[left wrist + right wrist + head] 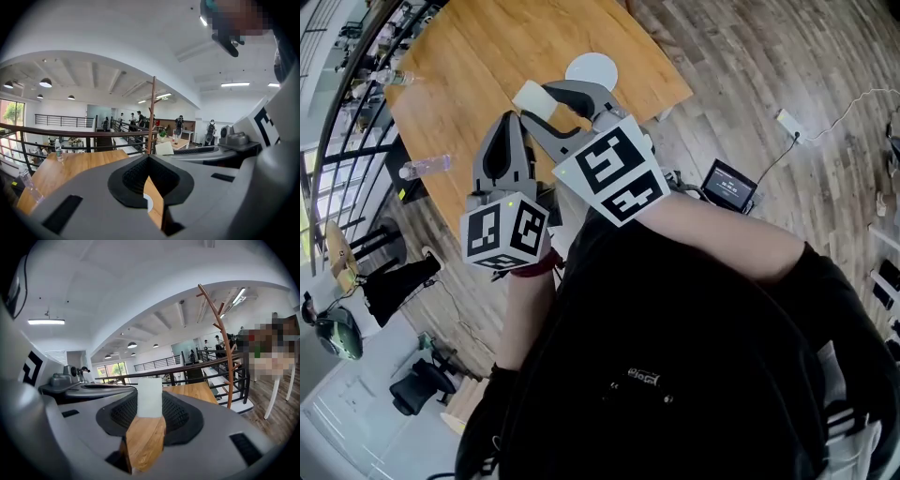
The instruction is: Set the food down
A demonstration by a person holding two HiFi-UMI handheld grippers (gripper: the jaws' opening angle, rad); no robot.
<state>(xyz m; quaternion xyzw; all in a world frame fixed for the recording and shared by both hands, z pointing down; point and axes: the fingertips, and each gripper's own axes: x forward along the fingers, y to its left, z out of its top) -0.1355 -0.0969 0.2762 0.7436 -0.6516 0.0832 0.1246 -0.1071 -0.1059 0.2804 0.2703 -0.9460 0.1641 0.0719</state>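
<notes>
1. Above the wooden surface (469,56), the right gripper (542,103) has its jaws clamped on a pale block of food (150,397). The block stands upright at the jaw tips, and both pads press on its sides.
2. In the head view the block is near a white plate (591,67), off the plate's rim on the person's left and not over it.
3. The left gripper (508,122) hangs just beside the right one. Its jaws are drawn together at the tips with nothing between them. The slit below the tips shows only wood and a sliver of the plate.
4. The jaws hide the block's underside, so I cannot tell whether it touches the surface. What kind of food it is cannot be made out.
5. The marker cubes and the person's black top cover the near edge of the surface.
6. A clear bottle (427,166) lies near the surface's left edge, and a second bottle (394,77) is farther off, small and hard to read.
</notes>
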